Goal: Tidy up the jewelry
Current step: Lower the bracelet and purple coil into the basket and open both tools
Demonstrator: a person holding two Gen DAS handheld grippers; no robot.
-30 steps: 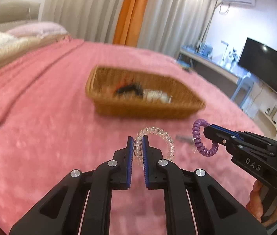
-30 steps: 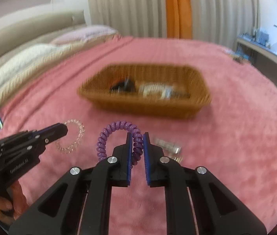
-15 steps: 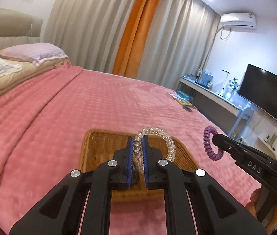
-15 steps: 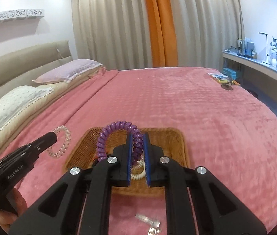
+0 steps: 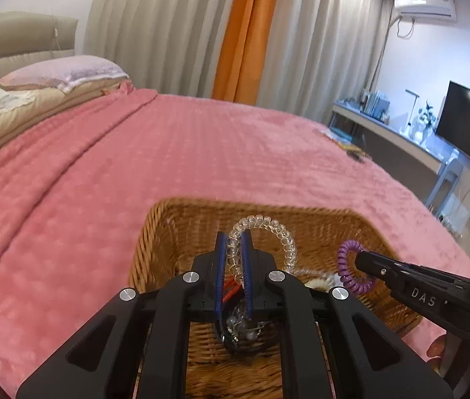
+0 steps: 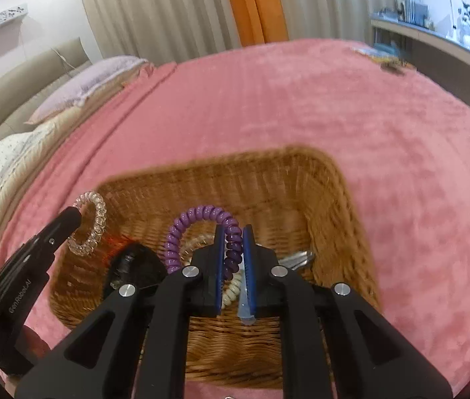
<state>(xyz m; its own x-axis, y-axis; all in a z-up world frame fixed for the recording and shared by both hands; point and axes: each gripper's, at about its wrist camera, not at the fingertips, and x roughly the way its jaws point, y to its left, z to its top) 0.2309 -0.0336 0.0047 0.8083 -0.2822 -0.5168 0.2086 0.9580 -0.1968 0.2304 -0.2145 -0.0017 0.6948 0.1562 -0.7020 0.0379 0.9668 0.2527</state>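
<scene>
My left gripper (image 5: 234,242) is shut on a clear spiral hair tie (image 5: 268,229) and holds it above the wicker basket (image 5: 175,229). My right gripper (image 6: 234,236) is shut on a purple spiral hair tie (image 6: 195,219) and holds it over the same basket (image 6: 328,199). The left gripper with the clear tie (image 6: 90,226) shows at the basket's left edge in the right wrist view. The right gripper with the purple tie (image 5: 348,266) shows at the right in the left wrist view. The basket holds a cream spiral tie (image 6: 231,291), a black item (image 6: 135,266) and other small pieces.
The basket sits on a pink blanket (image 5: 135,166) on a bed. Pillows (image 5: 62,73) lie at the far left. A desk (image 5: 394,129) and a TV (image 5: 467,123) stand at the right, curtains behind.
Both grippers moved forward and down over the basket with their hair ties. The basket now fills the lower view of both cameras. Both stay shut.
</scene>
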